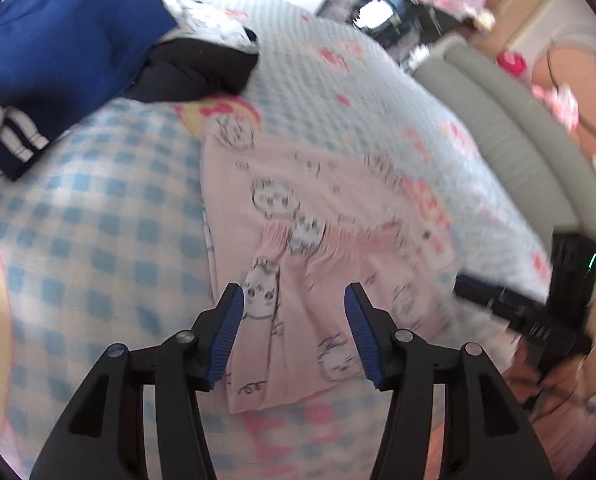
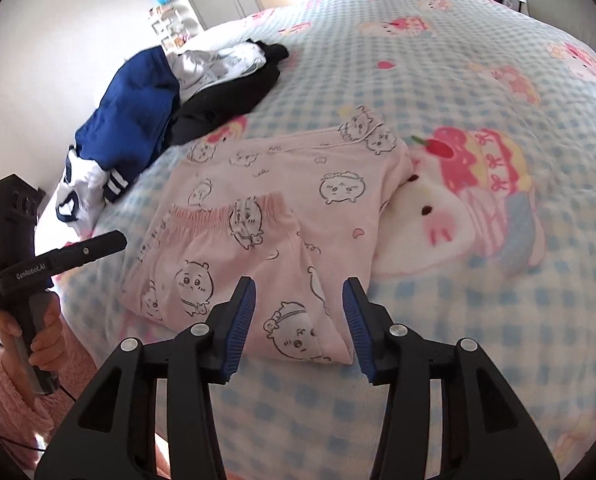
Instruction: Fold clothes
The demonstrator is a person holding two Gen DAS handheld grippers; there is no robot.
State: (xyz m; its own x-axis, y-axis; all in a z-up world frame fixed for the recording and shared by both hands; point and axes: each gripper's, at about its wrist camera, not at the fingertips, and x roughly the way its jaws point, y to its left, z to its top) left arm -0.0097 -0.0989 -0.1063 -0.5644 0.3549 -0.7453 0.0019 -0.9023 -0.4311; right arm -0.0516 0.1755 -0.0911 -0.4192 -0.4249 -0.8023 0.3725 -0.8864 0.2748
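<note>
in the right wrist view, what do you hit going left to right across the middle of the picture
left gripper in the person's hand → navy garment with white stripes → folded pink cartoon-print pyjamas → pink cartoon character printed on the checked blanket

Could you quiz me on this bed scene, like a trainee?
1. True or false: the left tool is clamped on the pink pyjamas.
2. Which garment in the pile touches the blue garment? A) black garment B) a red towel C) a green sock
3. Fill in: the pyjamas lie on a blue-and-white ______ blanket.

Key: 1 false, both the left and the right tool are open and hold nothing; 2 A; 3 checked.
</note>
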